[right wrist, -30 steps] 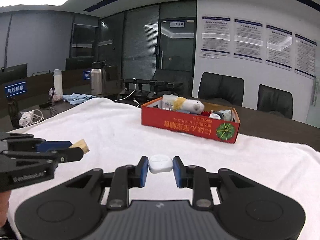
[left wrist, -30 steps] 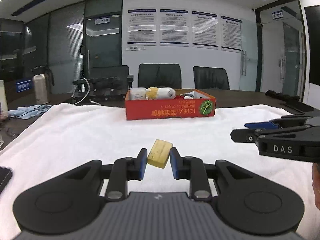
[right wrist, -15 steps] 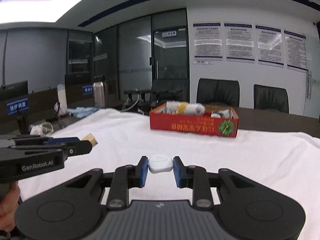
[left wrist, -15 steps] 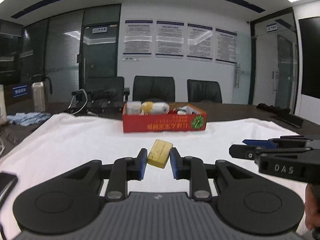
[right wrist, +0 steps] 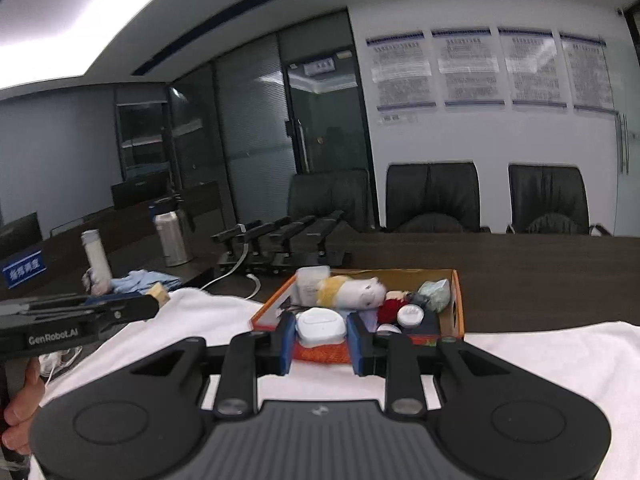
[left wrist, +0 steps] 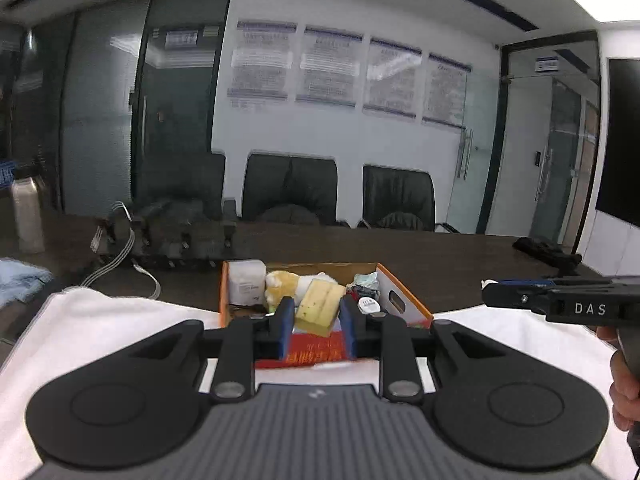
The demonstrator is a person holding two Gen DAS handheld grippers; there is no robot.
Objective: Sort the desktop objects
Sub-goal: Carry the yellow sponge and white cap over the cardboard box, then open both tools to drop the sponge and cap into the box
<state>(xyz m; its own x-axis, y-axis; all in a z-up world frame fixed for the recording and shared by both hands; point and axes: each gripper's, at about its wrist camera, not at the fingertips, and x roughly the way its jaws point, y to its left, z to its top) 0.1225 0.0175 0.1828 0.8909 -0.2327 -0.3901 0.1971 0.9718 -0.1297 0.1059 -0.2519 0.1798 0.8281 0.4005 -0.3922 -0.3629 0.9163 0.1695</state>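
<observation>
The left gripper (left wrist: pixel 316 322) has its blue-padded fingers (left wrist: pixel 285 326) closed narrowly on a yellow sponge block (left wrist: pixel 320 307), which sits tilted between them, in front of the near wall of the orange cardboard box (left wrist: pixel 404 300). The right gripper (right wrist: pixel 320 336) likewise pinches a white rounded case (right wrist: pixel 321 325) between its fingers (right wrist: pixel 286 338), held lying flat just before the box's near wall. Inside the box lie a white carton (left wrist: pixel 246 287) at its far left corner, a yellow-and-white plush toy (right wrist: pixel 352 290) beside that, a red item (right wrist: pixel 390 308), a small white round jar (right wrist: pixel 410 315) and a crumpled pale-green wrapper (right wrist: pixel 436 295) toward the box's right end; these fill much of its floor. The box stands at the far edge of a white cloth (right wrist: pixel 540 356) spread over the dark counter (right wrist: pixel 540 276). Left of the box, a row of black stands (right wrist: pixel 288 240) with white cables (left wrist: pixel 120 256) sits on the counter, and further left a steel flask (right wrist: pixel 172 240), a white bottle (right wrist: pixel 96 260) and a blue cloth (right wrist: pixel 140 280). Behind the box, across the counter, stand black office chairs (left wrist: pixel 292 190) against a wall hung with notice boards (left wrist: pixel 328 66). A hand (right wrist: pixel 22 404) grips the left gripper's handle.
</observation>
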